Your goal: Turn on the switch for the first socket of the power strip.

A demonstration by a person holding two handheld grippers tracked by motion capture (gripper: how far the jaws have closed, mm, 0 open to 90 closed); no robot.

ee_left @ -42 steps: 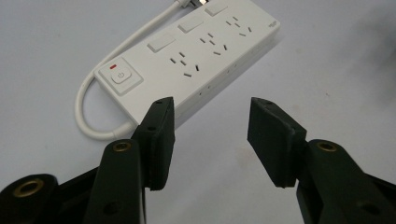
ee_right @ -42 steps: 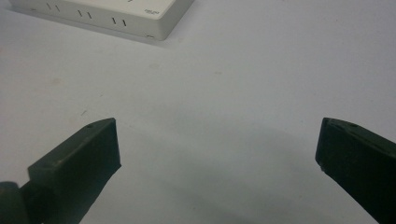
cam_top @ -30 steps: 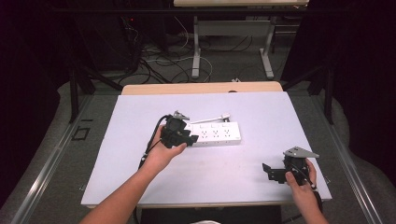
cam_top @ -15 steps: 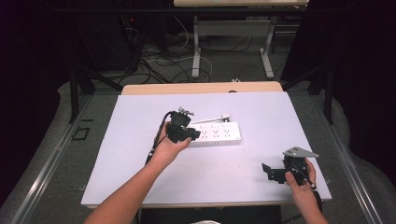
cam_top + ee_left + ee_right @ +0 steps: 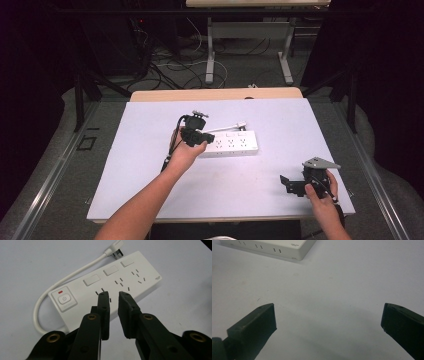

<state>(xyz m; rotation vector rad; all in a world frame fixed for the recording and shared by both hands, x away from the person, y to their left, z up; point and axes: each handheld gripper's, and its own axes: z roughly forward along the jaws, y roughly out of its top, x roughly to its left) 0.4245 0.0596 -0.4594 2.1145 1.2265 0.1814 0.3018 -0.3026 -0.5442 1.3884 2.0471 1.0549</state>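
A: Left gripper (image 5: pixel 113 296)?

B: Jaws nearly closed, a narrow gap between them, grasping nothing. Directly beyond the tips lies the white rectangular plastic power strip (image 5: pixel 105 287). Its own view shows a round power button (image 5: pixel 64 299) left of the jaws and the white cord (image 5: pixel 60 283) looping away; the high view cannot resolve these.

A: Right gripper (image 5: pixel 328 317)?

B: Jaws spread wide and empty over the pale tabletop (image 5: pixel 332 287). The strip's corner sits well ahead, left of the jaws.
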